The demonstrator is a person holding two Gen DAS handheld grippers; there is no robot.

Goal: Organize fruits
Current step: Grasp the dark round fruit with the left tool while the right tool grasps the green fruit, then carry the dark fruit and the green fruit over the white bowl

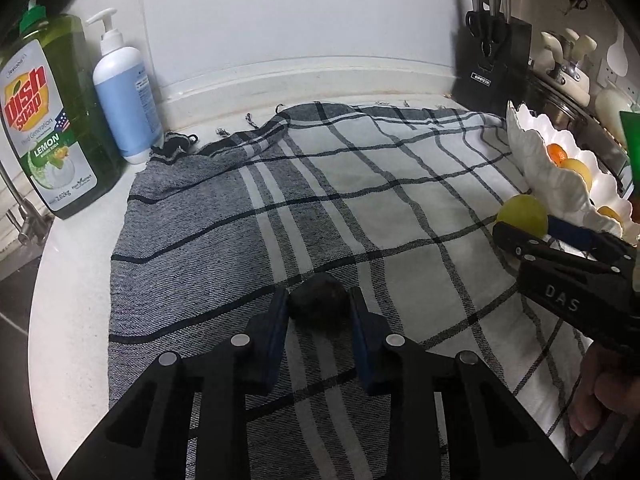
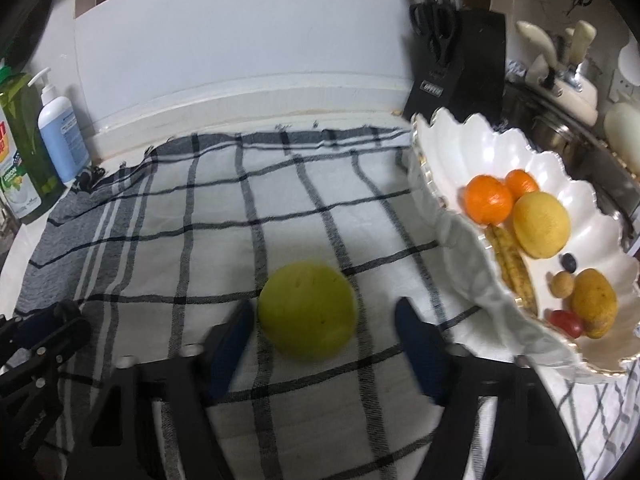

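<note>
Green round fruit (image 2: pixel 307 309) between spread right gripper (image 2: pixel 325 318), left gripper (image 1: pixel 319 305) flanking dark fruit (image 1: pixel 319 301), contact unclear

Checked cloth (image 1: pixel 280 208); dish soap bottle (image 1: pixel 48 120); pump bottle (image 1: pixel 122 100); knife block (image 1: pixel 494 64).

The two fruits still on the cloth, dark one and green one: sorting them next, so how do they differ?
The dark fruit is near black and small; the green fruit is yellow-green, round and bigger. The dark one sits between the left gripper jaws, the green one between the wider-open right gripper jaws. Both rest on the checked cloth.
</note>
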